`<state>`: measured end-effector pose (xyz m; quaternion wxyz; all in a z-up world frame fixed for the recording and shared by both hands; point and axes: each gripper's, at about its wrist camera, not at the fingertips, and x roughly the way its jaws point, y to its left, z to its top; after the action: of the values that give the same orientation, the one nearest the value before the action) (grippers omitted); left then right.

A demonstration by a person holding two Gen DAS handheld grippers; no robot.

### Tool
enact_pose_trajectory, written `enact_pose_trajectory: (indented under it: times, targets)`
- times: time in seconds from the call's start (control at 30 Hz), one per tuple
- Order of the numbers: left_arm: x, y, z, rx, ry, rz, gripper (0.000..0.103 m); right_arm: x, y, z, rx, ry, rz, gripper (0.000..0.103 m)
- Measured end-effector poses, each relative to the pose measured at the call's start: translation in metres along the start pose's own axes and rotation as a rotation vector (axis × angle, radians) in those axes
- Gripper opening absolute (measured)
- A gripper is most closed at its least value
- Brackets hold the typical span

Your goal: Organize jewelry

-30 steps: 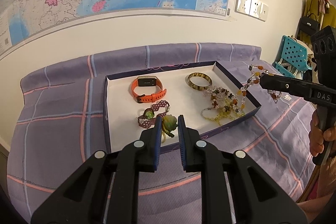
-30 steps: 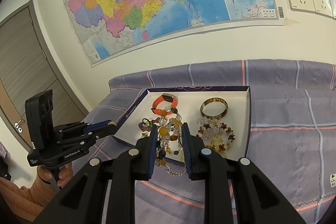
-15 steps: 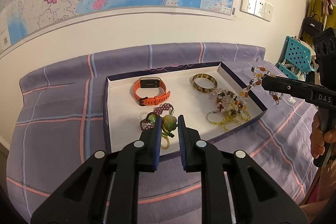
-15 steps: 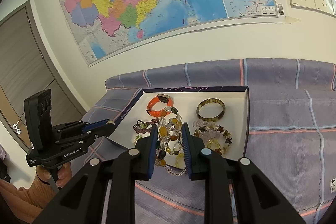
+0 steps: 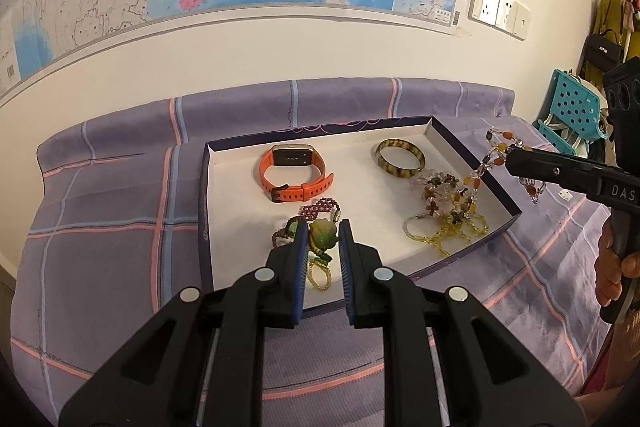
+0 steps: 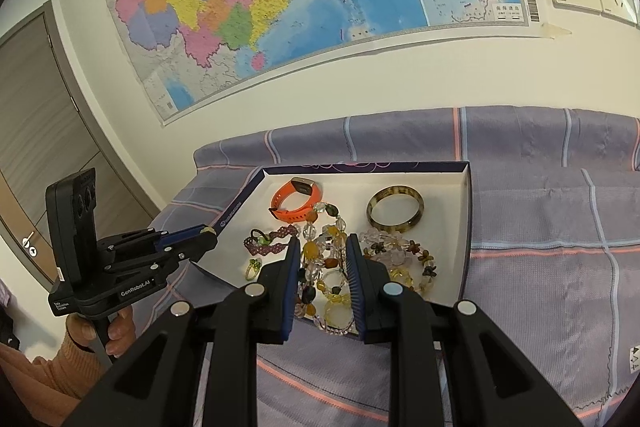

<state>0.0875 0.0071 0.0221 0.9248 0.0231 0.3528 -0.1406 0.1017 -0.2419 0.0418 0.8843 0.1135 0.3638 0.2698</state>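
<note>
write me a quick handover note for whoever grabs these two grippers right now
Left gripper: shut on a green bead piece, held over the box's near edge.
Right gripper: shut on a long mixed-bead necklace, dangling at the box's right side.
Box on the purple cloth holds the orange watch, amber bangle, maroon beaded bracelet and a yellow-brown bead cluster.
Left: set down both held pieces, then tidy the tangle.

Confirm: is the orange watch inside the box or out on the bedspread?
Inside. The orange watch lies on the white floor of the box, near its back wall, within the dark rim.
</note>
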Motion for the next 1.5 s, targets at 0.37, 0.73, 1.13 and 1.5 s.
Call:
enact_pose_trajectory:
  times: [0.37,0.73,1.13,1.5]
  targets:
    - [0.005,0.003,0.003,-0.007,0.004,0.008,0.016,0.006,-0.006,0.002,0.012,0.008,-0.009,0.021]
    - [0.01,0.005,0.003,-0.012,0.01,0.013,0.016,0.012,-0.01,0.003,0.021,0.014,-0.015,0.021]
    - [0.014,0.007,0.004,-0.016,0.018,0.02,0.016,0.018,-0.014,0.003,0.027,0.022,-0.019,0.021]
    - [0.022,0.009,0.003,-0.021,0.031,0.025,0.016,0.021,-0.017,0.004,0.035,0.025,-0.021,0.021]
